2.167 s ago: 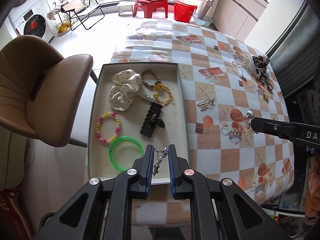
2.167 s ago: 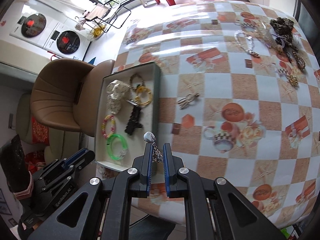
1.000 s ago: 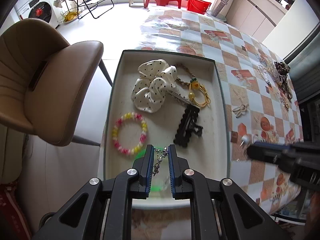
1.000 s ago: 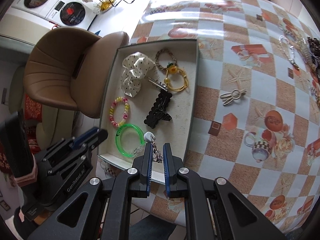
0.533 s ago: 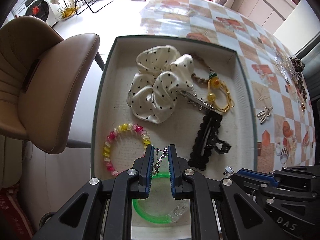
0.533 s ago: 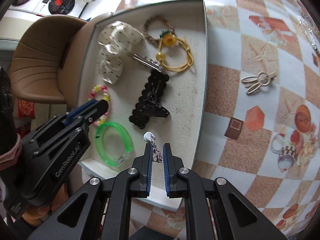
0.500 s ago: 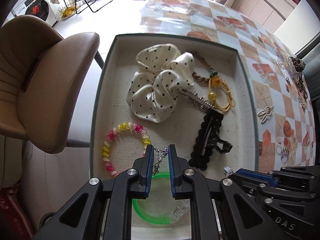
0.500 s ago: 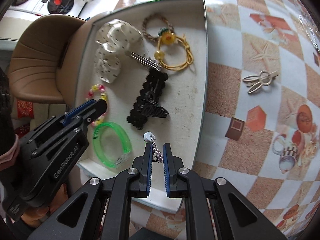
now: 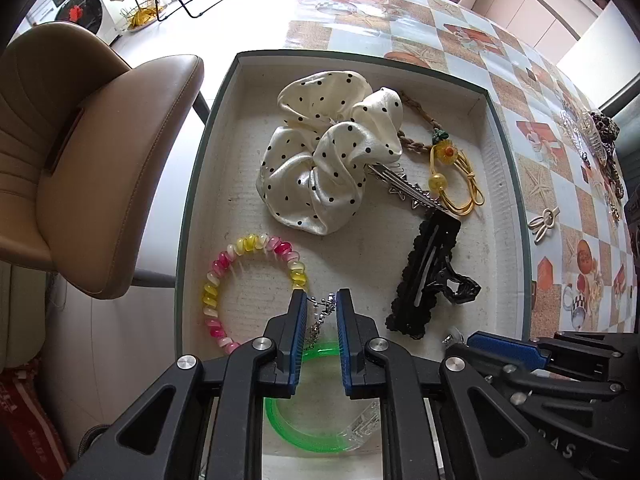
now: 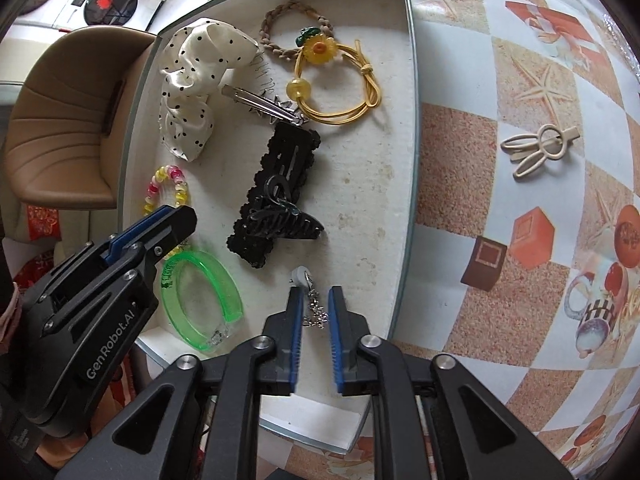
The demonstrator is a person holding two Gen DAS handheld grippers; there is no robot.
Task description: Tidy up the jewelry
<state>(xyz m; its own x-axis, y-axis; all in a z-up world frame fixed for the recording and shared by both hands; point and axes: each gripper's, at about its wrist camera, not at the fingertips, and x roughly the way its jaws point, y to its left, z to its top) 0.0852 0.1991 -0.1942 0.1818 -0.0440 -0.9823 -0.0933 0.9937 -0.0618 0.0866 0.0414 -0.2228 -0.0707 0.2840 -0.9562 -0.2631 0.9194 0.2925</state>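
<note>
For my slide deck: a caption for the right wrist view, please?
Right gripper opening around a silver chain over the jewelry tray.

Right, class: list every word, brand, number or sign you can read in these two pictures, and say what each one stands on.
"GenRobot.AI": white letters on the black body of the left gripper, seen from the right wrist.
"DAS": partial letters on the right gripper, cut off at the picture's edge.
Print on the green bangle: too small to read.
</note>
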